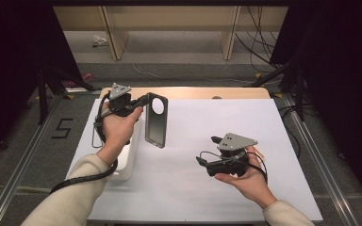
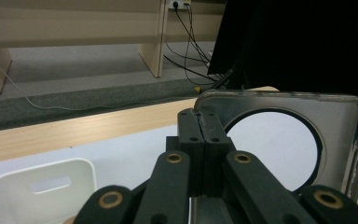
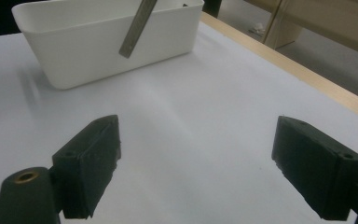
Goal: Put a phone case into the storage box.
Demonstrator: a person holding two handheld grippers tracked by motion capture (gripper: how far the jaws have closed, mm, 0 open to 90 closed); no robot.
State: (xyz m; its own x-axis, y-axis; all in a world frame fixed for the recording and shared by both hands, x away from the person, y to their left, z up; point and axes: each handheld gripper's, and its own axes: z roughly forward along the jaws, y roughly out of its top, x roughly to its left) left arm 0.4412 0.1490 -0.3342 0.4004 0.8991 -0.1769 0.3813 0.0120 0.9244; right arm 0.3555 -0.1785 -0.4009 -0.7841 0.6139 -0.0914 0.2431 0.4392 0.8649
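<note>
My left gripper [image 1: 143,100] pinches the top edge of the phone case [image 1: 156,120], which hangs over the table just right of the white bin [image 1: 128,160]. I should move it left slowly before releasing. My right gripper [image 3: 196,163] waits with jaws wide and empty.

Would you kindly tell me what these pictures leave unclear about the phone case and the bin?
- Phone case: lower part hidden behind the left hand-held gripper in its own view.
- White bin: inside covered by the forearm in the high view.
- Bin: top cut off by the edge, right gripper view.
</note>
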